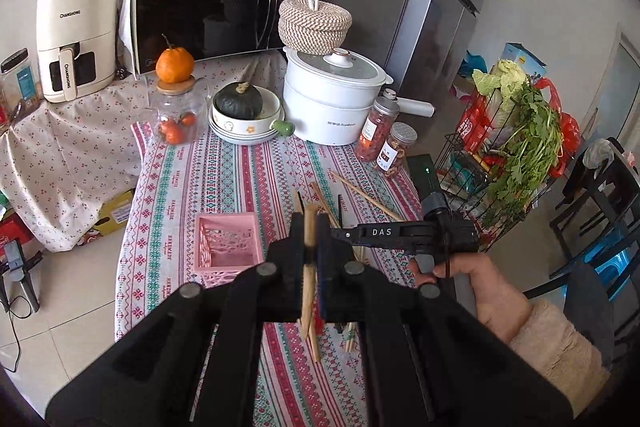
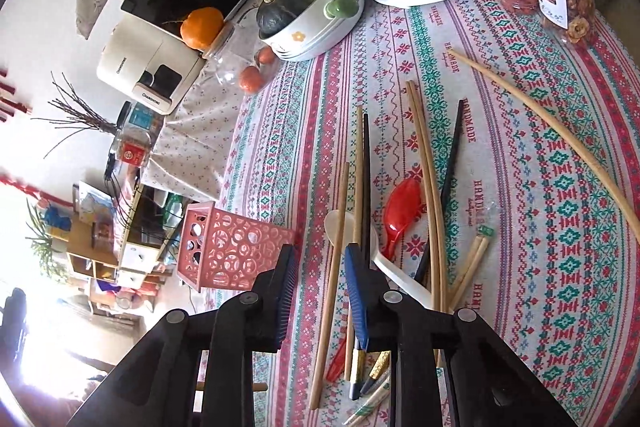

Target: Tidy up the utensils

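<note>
Fingers of your left gripper (image 1: 308, 259) are clamped on a pale wooden chopstick (image 1: 308, 291), held near-upright just right of the pink openwork plastic basket (image 1: 226, 247); its lower end is hidden behind the jaws. Your right gripper (image 2: 320, 267), with ribbed blue pads (image 2: 354, 291), stands parted and grasps nothing, poised above a loose chopstick (image 2: 332, 267) lying between the fingers. Right of that, a white spoon (image 2: 340, 227) and glossy red spoon (image 2: 402, 207) lie among tangled sticks on the woven patterned tablecloth (image 2: 560, 187), their ends cut off beneath the gripper.
</note>
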